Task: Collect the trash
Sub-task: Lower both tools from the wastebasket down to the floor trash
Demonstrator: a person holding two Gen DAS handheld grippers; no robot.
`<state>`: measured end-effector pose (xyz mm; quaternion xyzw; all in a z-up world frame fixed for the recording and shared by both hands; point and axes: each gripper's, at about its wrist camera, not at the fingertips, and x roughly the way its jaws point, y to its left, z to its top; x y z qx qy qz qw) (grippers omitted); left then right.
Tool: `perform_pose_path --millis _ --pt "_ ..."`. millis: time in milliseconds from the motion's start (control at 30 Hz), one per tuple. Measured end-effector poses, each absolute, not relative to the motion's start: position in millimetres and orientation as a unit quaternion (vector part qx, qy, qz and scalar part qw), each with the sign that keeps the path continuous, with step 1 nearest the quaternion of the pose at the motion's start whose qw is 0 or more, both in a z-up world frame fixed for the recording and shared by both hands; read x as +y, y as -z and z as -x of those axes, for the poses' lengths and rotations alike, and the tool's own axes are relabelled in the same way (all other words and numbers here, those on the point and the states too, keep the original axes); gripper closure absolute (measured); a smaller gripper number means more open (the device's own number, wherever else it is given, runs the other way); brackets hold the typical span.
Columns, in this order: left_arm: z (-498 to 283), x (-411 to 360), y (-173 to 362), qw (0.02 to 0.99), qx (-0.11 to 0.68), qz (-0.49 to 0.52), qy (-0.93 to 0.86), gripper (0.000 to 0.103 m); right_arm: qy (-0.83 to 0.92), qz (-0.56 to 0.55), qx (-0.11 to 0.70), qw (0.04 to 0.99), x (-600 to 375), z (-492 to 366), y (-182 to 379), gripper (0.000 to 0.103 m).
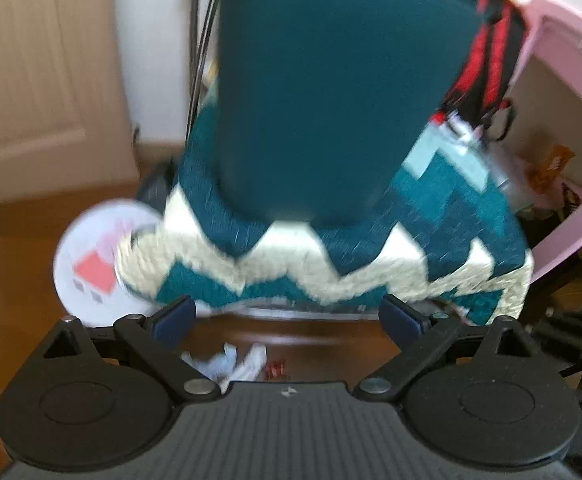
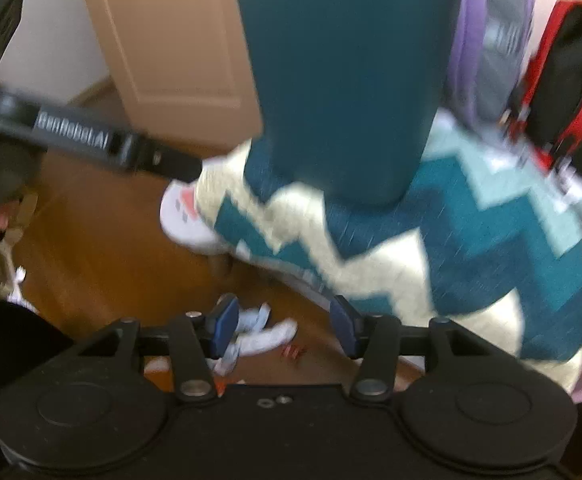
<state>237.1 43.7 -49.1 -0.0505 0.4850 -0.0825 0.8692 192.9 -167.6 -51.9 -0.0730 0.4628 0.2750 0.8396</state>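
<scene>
Crumpled white paper trash (image 1: 235, 362) and a small red wrapper (image 1: 277, 370) lie on the wooden floor under a chair's front edge. My left gripper (image 1: 289, 318) is open and empty, just above the trash. In the right wrist view the same white paper (image 2: 259, 336) and red wrapper (image 2: 293, 351) lie between the fingers of my right gripper (image 2: 287, 322), which is open and empty. The left gripper's body (image 2: 91, 140) shows at the upper left of that view. Both views are blurred.
A chair with a teal back (image 1: 323, 92) and a teal-and-cream zigzag cushion (image 1: 331, 256) fills the middle. A white round disc (image 1: 91, 264) lies on the floor left of it. A red-and-black bag (image 1: 483, 60), a pink frame (image 1: 571, 120) and a door (image 1: 31, 80) stand around.
</scene>
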Motion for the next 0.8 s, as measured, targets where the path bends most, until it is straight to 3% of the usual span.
perform_pose_path --millis 800 --pt "-319 124 400 0.682 0.73 0.042 -0.004 0.004 -0.366 0.216 0.631 0.649 -75 -197 385 0.052"
